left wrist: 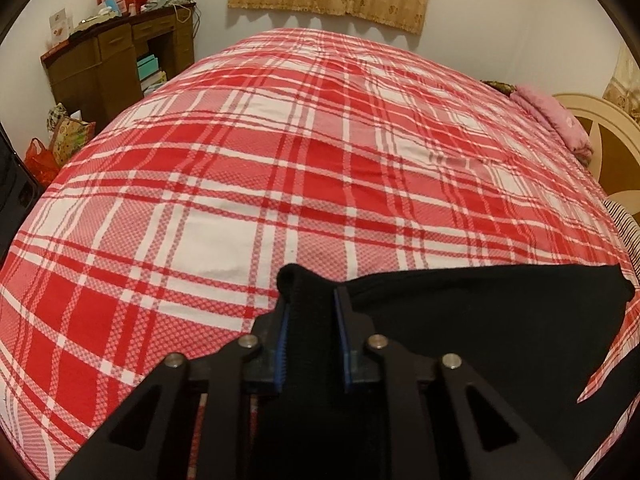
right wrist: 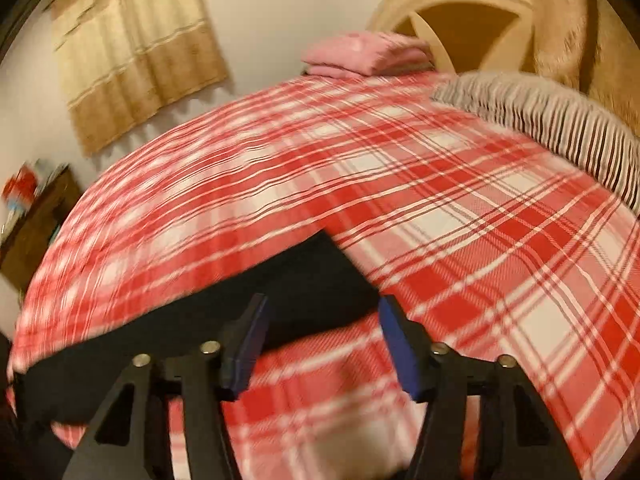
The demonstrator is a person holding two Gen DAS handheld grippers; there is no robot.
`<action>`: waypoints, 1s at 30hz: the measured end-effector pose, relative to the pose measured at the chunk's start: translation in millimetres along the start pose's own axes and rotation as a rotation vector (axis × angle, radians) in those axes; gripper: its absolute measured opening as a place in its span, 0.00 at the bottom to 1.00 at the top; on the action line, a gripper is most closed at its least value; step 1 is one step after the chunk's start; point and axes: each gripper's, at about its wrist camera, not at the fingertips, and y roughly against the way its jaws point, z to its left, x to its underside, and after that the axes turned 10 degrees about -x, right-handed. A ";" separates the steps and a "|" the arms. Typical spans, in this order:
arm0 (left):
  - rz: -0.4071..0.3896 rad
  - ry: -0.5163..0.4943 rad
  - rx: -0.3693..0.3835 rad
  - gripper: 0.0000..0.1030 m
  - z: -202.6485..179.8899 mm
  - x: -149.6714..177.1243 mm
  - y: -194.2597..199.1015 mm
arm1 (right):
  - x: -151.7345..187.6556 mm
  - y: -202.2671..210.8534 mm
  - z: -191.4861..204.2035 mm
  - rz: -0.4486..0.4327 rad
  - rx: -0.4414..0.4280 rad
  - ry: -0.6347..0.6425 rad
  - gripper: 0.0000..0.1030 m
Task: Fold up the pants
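The left gripper (left wrist: 310, 312) is clamped on a bunched black edge of the pants (left wrist: 480, 320), its blue pads (left wrist: 283, 344) pressing the fabric from both sides. From there the cloth runs away to the right as a long dark band across the red plaid bedspread (left wrist: 280, 160). The right gripper (right wrist: 320, 340) stands parted and empty, the pants' free corner (right wrist: 320, 272) just ahead of its fingertips and slightly left; that view is smeared, so contact is doubtful. The right hand looks nearer that corner.
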 end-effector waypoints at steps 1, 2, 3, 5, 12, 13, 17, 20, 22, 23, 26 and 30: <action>0.000 -0.003 -0.004 0.20 -0.7 0.1 -0.2 | -7.6 -10.8 -4.5 0.007 0.003 -0.007 0.55; -0.002 -0.006 -0.007 0.20 -1.5 0.2 -0.3 | -11.3 -16.4 -5.9 0.016 0.006 -0.005 0.55; -0.004 -0.008 -0.010 0.20 -2.2 0.3 -0.4 | -16.2 -26.7 -7.1 0.033 0.010 0.003 0.55; -0.006 -0.010 -0.014 0.20 -2.8 0.6 -0.6 | -24.9 -46.1 -9.7 0.055 0.009 0.017 0.55; -0.002 -0.009 -0.014 0.20 -3.3 0.6 -2.2 | -41.7 -101.3 -9.0 0.139 -0.028 0.070 0.55; 0.000 -0.009 -0.013 0.20 -3.2 0.4 -2.8 | -43.4 -107.1 -8.5 0.149 -0.033 0.075 0.55; 0.012 -0.003 -0.006 0.20 -2.2 -0.7 -5.3 | -46.0 -136.4 -10.8 0.243 -0.040 0.080 0.55; 0.006 -0.017 -0.022 0.20 -5.8 -0.3 -5.1 | -43.9 -143.0 -6.6 0.260 -0.027 0.119 0.43; -0.001 -0.033 -0.040 0.20 -8.9 -0.2 -4.4 | -42.6 -142.1 -6.8 0.264 -0.040 0.106 0.18; -0.006 -0.040 -0.048 0.19 -10.6 0.2 -3.6 | -41.9 -140.3 -5.4 0.268 -0.049 0.110 0.13; -0.027 -0.058 -0.035 0.13 -13.1 0.3 1.0 | -39.1 -127.8 6.4 0.246 -0.047 0.164 0.08; -0.069 -0.032 0.018 0.12 -5.5 -1.1 13.3 | -42.3 -97.2 22.7 0.185 -0.068 0.216 0.08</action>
